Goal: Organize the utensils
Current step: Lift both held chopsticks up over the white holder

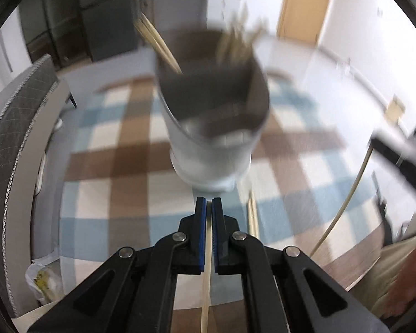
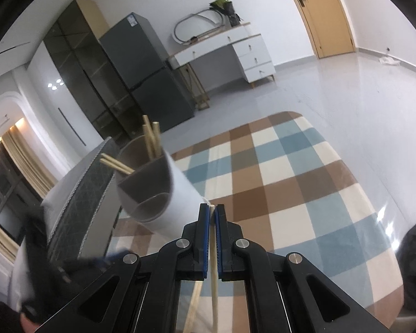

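Fridge (image 2: 141, 66) in right wrist view only, left view blurred

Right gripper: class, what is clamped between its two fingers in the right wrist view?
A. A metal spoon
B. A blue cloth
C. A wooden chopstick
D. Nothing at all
C: the right gripper is shut on a pale wooden chopstick that runs lengthwise between its blue pads.

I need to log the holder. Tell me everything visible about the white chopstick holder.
The white chopstick holder is a tall cylinder with a grey inner wall, divided into compartments. It looks like plastic or ceramic, and stands on the checked cloth. Wooden chopsticks stick out of two rear compartments; the front one looks empty. Neither claw visibly touches it.
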`<state>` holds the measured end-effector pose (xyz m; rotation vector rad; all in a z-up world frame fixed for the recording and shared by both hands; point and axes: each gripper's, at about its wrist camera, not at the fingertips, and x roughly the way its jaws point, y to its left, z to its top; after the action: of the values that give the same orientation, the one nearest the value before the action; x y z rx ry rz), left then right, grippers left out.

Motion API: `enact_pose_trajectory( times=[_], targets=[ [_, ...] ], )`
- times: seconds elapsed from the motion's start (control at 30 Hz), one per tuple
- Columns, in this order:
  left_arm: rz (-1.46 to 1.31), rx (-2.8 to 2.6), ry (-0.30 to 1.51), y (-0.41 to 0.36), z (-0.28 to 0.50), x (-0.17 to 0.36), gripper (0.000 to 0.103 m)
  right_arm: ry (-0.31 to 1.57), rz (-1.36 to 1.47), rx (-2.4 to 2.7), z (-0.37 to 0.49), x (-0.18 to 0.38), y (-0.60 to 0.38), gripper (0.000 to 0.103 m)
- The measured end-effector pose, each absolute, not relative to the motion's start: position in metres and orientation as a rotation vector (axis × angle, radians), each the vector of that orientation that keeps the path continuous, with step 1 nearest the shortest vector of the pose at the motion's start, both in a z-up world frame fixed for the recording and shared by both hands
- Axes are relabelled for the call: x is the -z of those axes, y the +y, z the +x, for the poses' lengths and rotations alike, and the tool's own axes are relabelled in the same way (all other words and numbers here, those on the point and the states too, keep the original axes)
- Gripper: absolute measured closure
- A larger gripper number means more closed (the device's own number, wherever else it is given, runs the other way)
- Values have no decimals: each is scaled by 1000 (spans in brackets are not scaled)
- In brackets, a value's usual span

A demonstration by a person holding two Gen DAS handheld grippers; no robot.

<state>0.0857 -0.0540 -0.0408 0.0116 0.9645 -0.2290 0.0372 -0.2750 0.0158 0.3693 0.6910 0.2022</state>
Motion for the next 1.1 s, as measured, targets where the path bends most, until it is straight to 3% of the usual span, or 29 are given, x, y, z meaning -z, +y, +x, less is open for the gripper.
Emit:
enact_pose_trajectory(
  times=[0.07, 0.23, 0.53, 1.1],
  targets=[
    [-23, 219, 854, -45, 73, 19, 103, 670, 338, -223, 29, -21, -266, 100],
    [-76, 222, 793, -32, 48, 5, 103, 619, 236, -257, 6, -35, -243, 100],
    [-66, 205, 819, -19, 46, -9, 103, 611, 195, -249, -10, -44, -229, 100],
    [-85, 310, 697, -20, 48, -82, 103, 579, 200, -230, 4, -67, -232, 100]
  ],
)
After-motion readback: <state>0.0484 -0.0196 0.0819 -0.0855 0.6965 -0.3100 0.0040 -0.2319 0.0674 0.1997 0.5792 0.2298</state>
